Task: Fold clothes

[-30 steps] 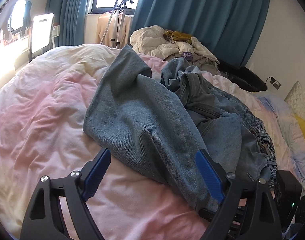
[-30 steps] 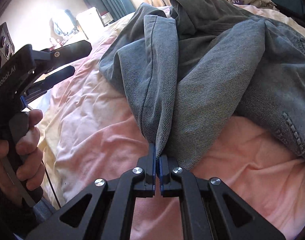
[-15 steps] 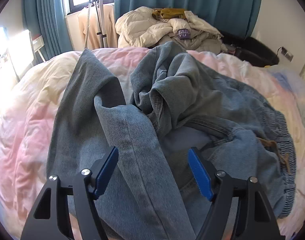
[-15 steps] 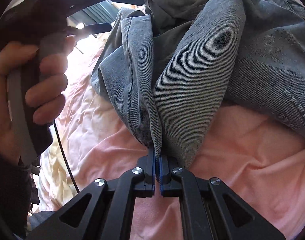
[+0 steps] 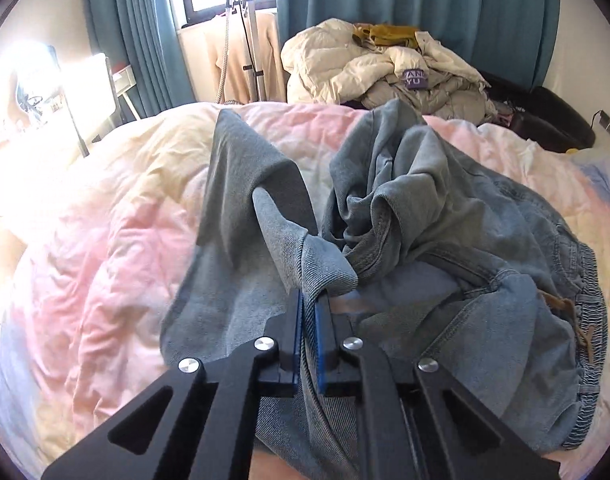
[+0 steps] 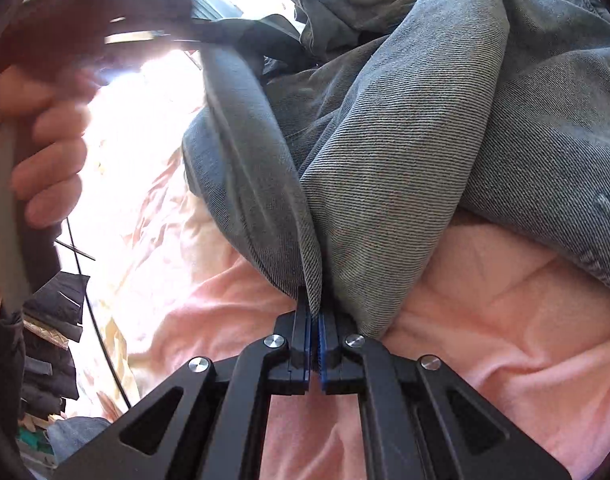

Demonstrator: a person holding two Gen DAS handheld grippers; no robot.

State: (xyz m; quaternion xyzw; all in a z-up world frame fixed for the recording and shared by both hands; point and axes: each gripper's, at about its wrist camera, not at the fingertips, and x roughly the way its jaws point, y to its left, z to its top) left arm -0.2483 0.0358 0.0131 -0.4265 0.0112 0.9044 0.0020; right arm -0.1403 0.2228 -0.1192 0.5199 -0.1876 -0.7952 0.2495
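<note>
A pair of blue-grey jeans lies crumpled on a pink and cream duvet. My left gripper is shut on a raised fold of one denim leg, with cloth pinched between its blue pads. In the right wrist view the jeans fill the upper half, and my right gripper is shut on the edge of a trouser leg just above the duvet. A person's hand at the left of that view holds the left gripper's handle, blurred.
A heap of cream jackets and other clothes sits beyond the bed, under teal curtains. A tripod stand is by the window. A black bag lies at the far right. A black cable hangs at the bed's left side.
My left gripper moved over the jeans and went from open to shut on a fold of the leg, which now stands raised. The right gripper kept its hold on the leg edge.
</note>
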